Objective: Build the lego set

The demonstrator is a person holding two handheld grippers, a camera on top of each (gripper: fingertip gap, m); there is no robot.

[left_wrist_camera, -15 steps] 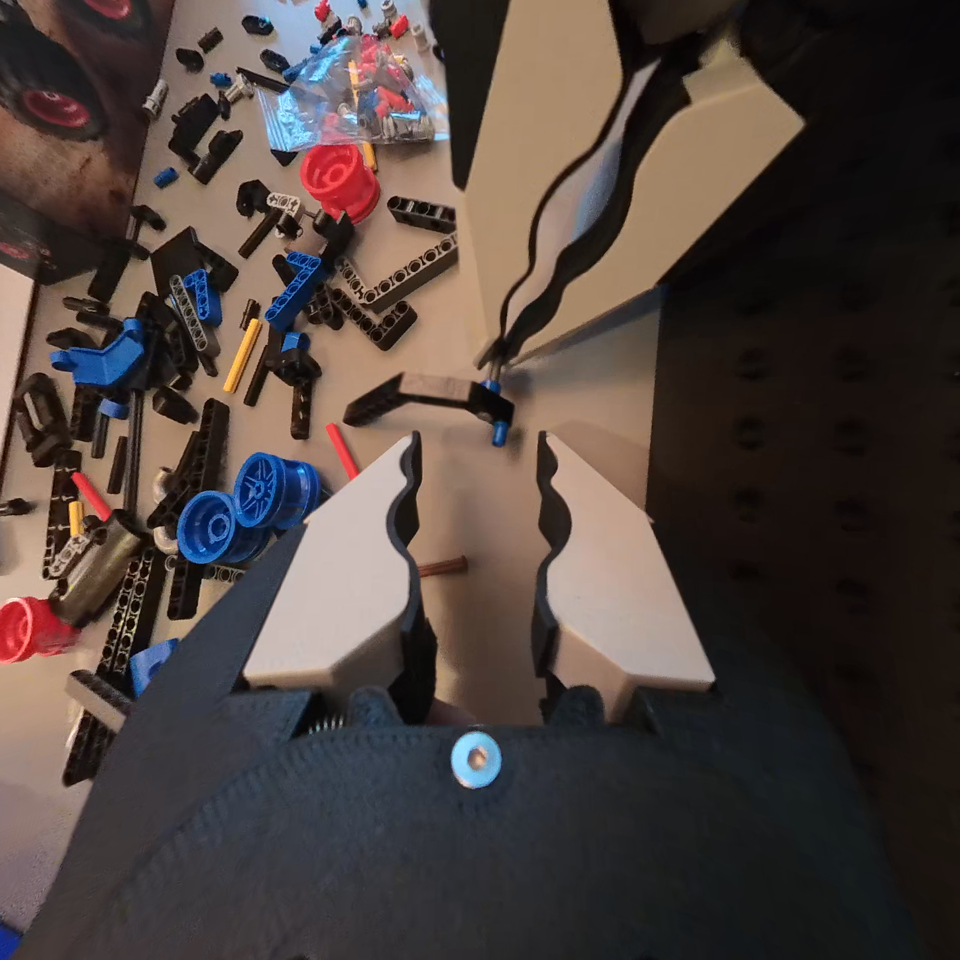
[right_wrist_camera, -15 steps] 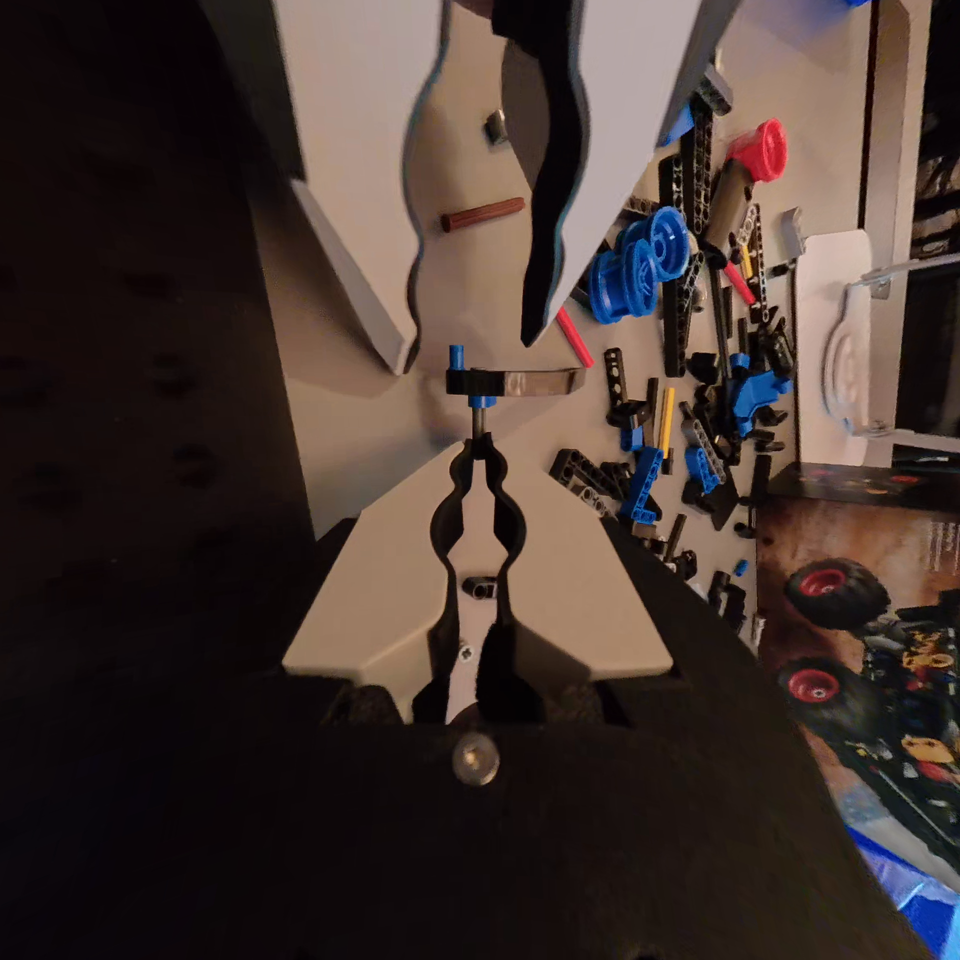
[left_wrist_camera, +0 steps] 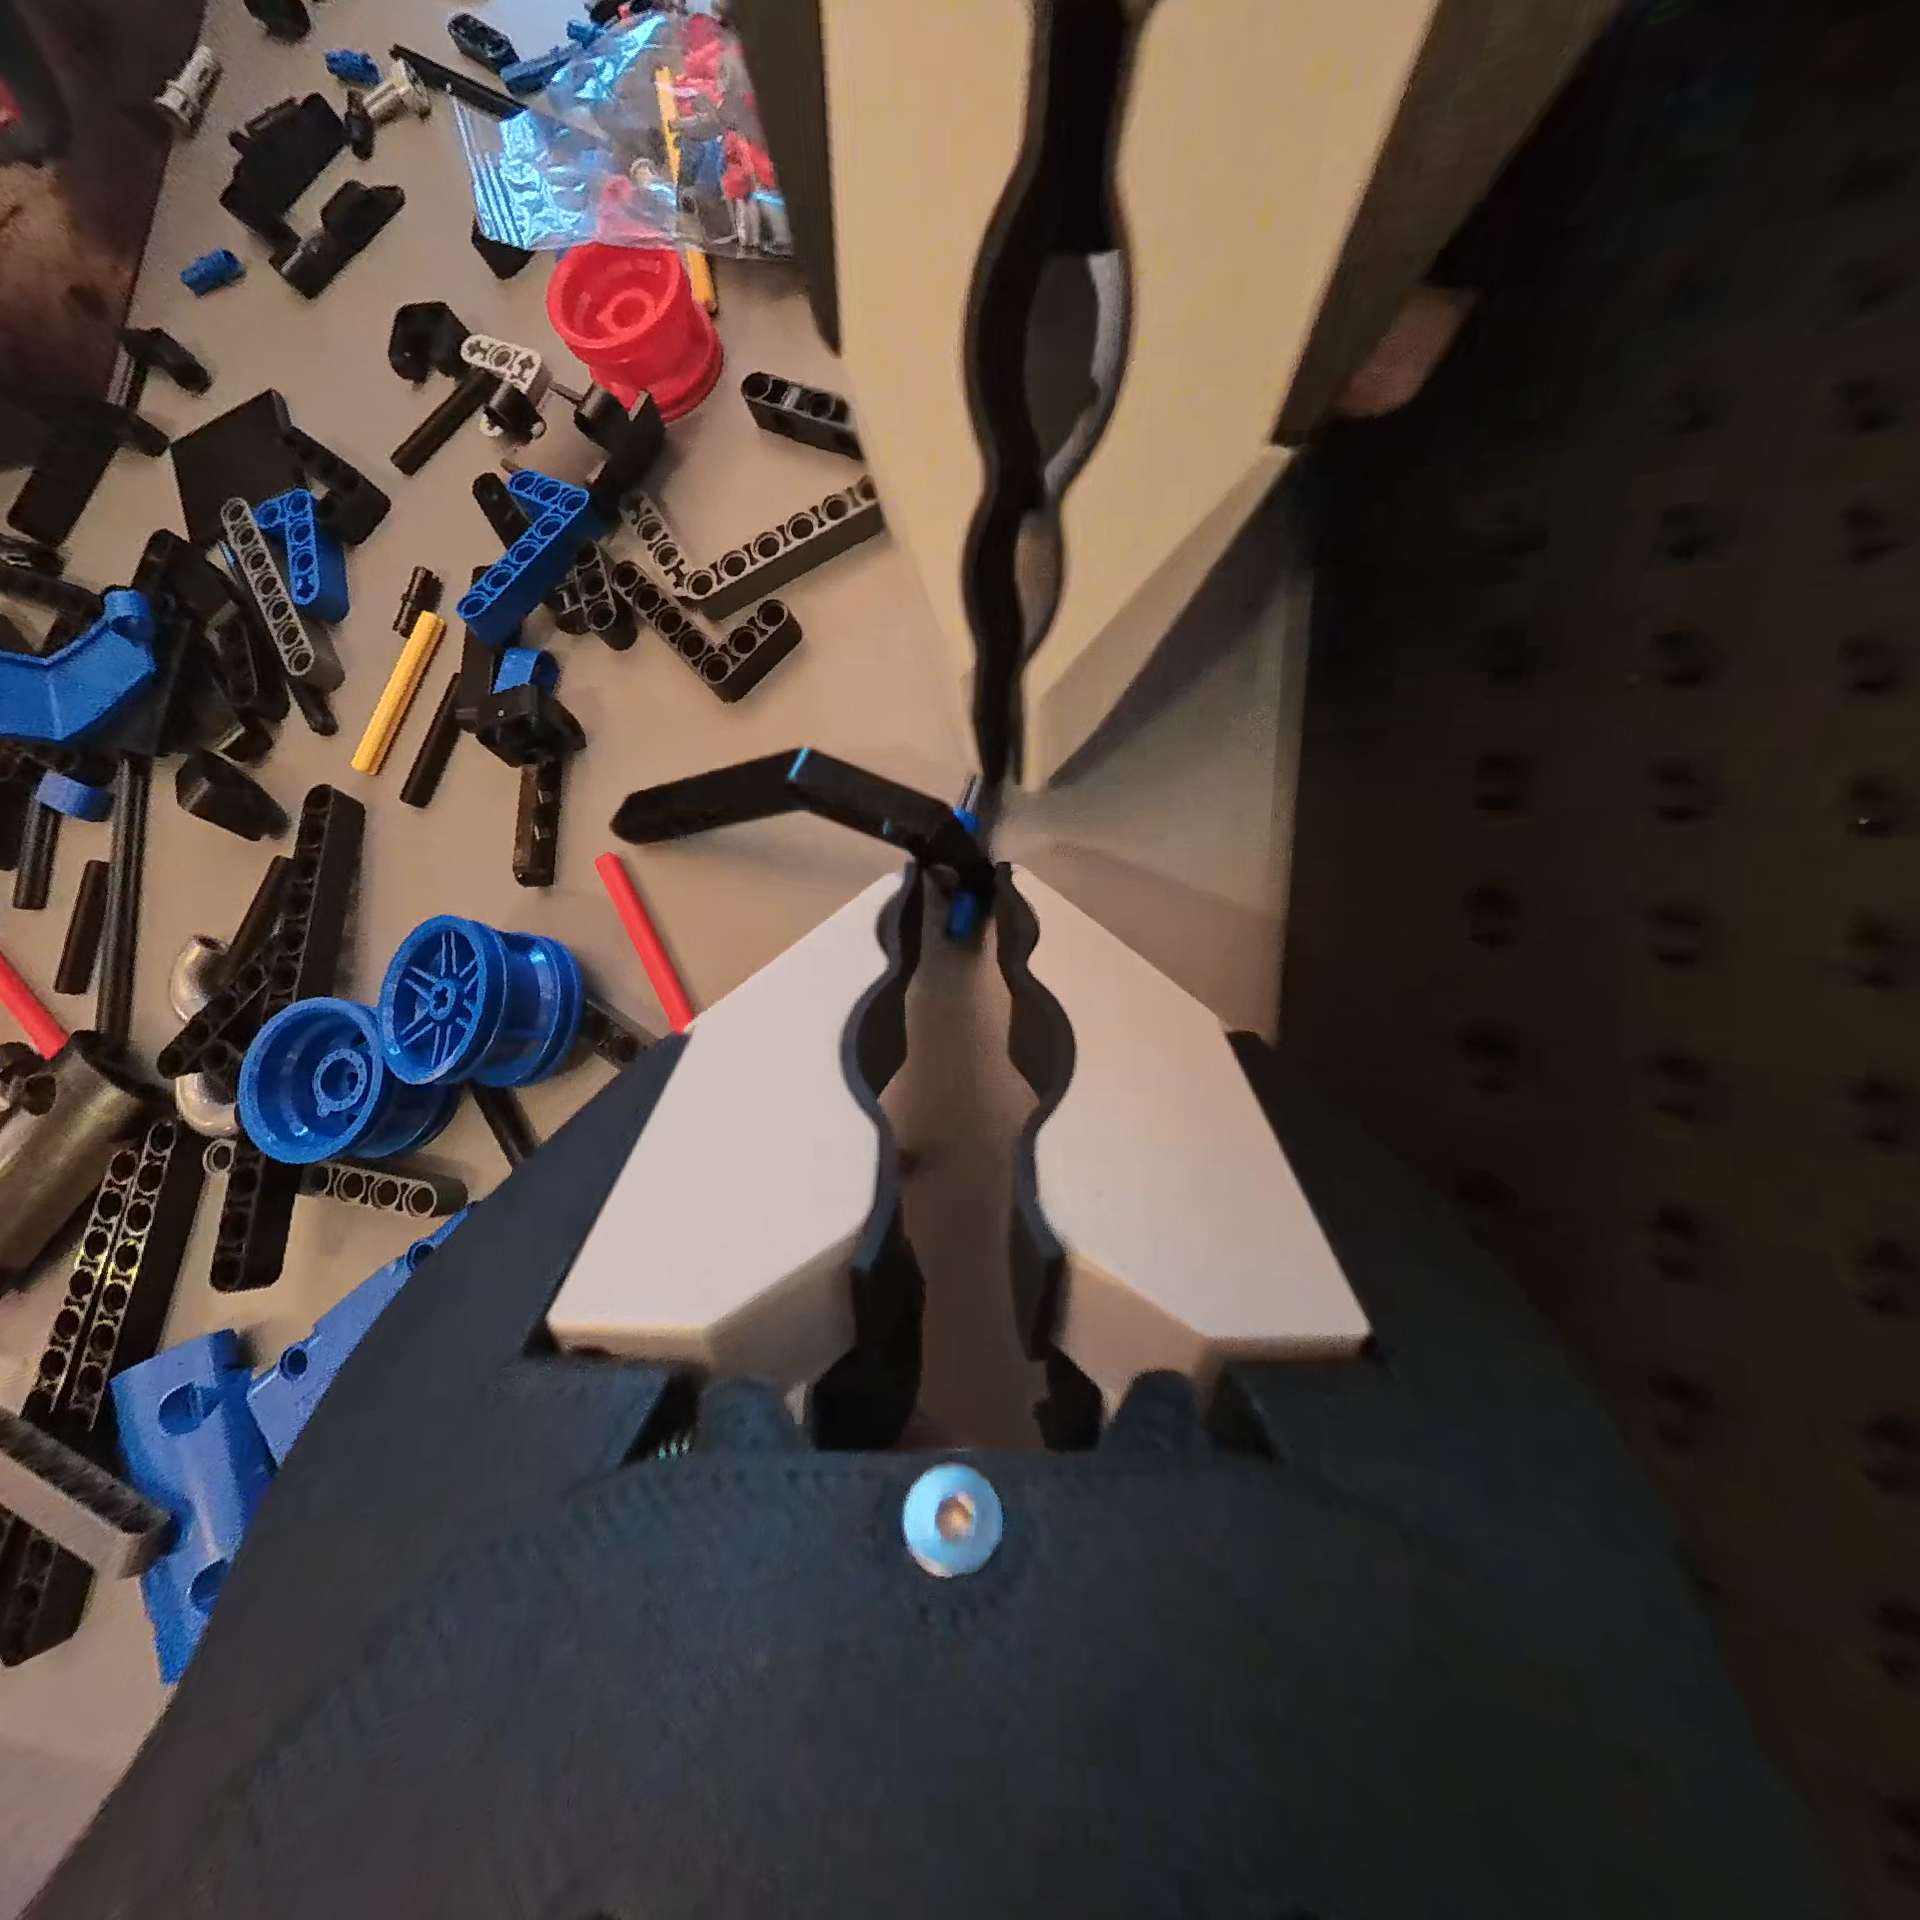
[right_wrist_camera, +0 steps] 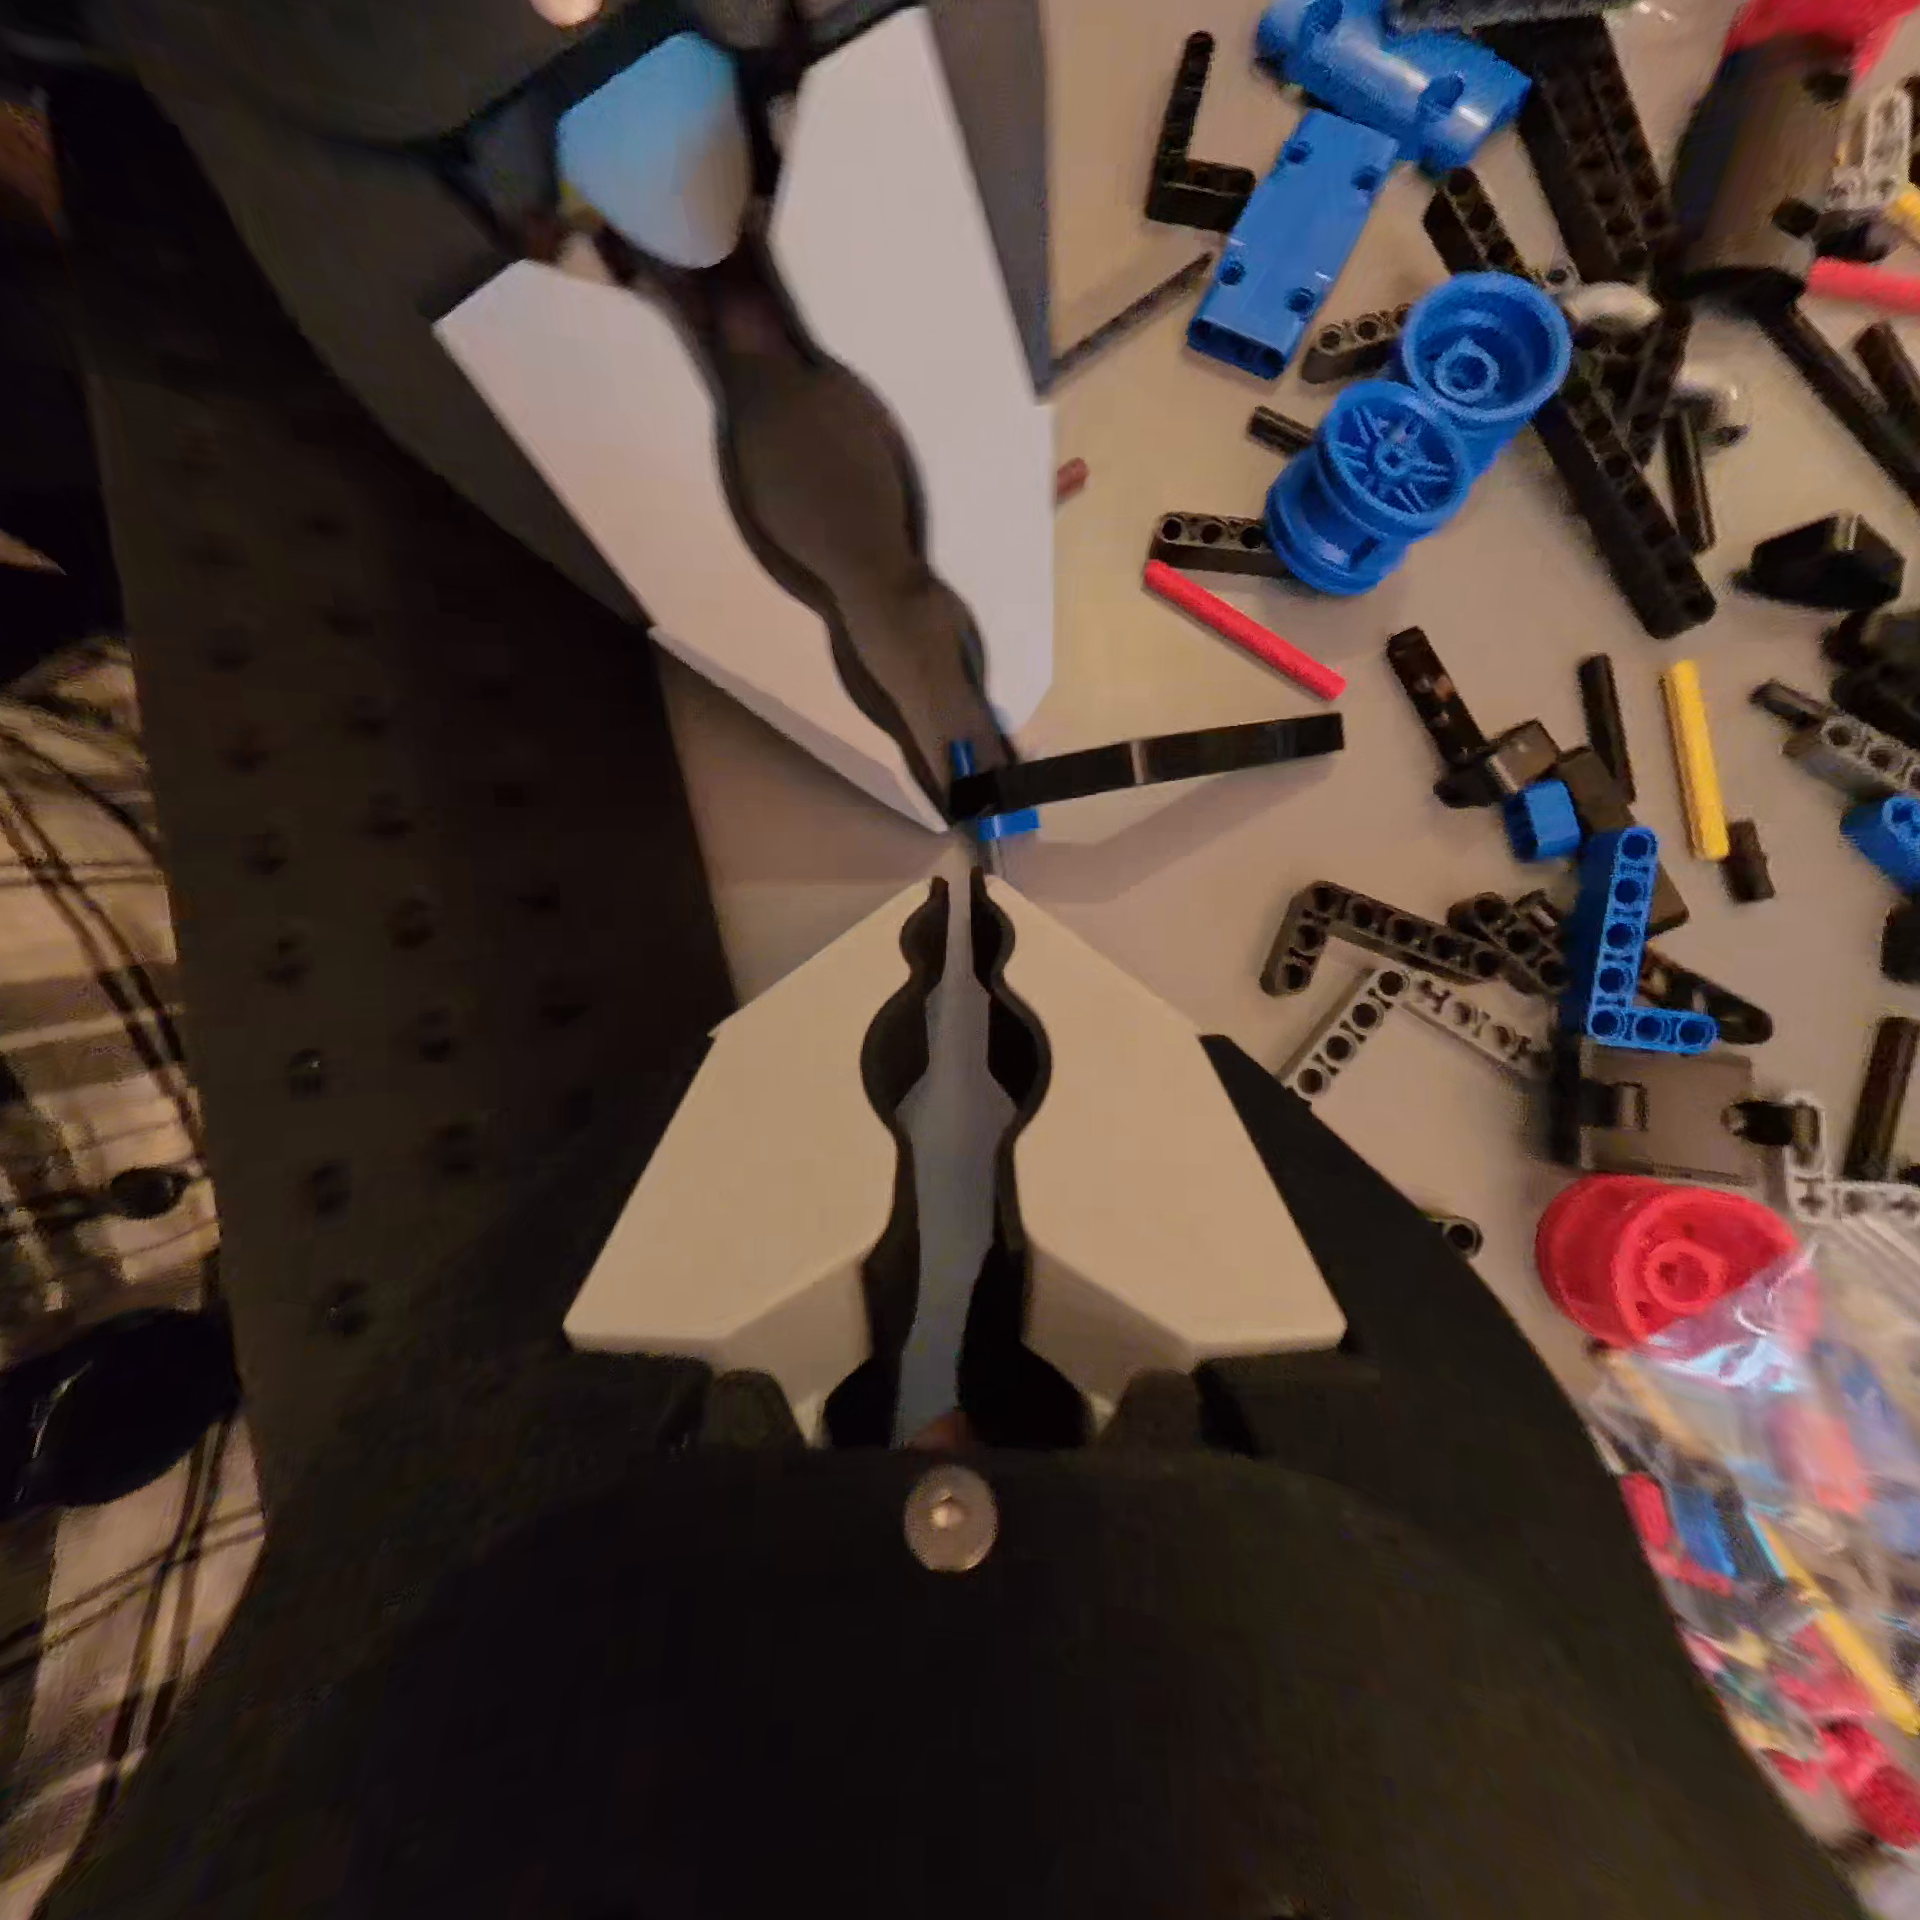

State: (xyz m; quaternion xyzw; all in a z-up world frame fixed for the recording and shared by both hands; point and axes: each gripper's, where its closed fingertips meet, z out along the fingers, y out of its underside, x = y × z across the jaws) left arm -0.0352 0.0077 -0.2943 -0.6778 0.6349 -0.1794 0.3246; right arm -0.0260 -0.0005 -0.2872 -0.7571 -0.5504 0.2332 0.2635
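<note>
Left gripper (left_wrist_camera: 954, 883) jaws closed on end of bent black plastic Lego beam (left_wrist_camera: 769, 800), held above grey table (left_wrist_camera: 883, 675). Right gripper (right_wrist_camera: 958, 883) jaws pinched on blue plastic pin (right_wrist_camera: 1003, 824), likely seating it.

Grey tabletop (left_wrist_camera: 914, 707), one side littered with loose parts: two blue wheel hubs (left_wrist_camera: 405, 1039) touching each other, red wheel hub (left_wrist_camera: 634, 327) just beside a clear parts bag (left_wrist_camera: 634, 145), red axle (left_wrist_camera: 644, 940), yellow axle (left_wrist_camera: 398, 691), blue L-beam (left_wrist_camera: 525, 556), assorted black beams (left_wrist_camera: 717, 634). Dark perforated board (left_wrist_camera: 1600, 935) borders the other side.
</note>
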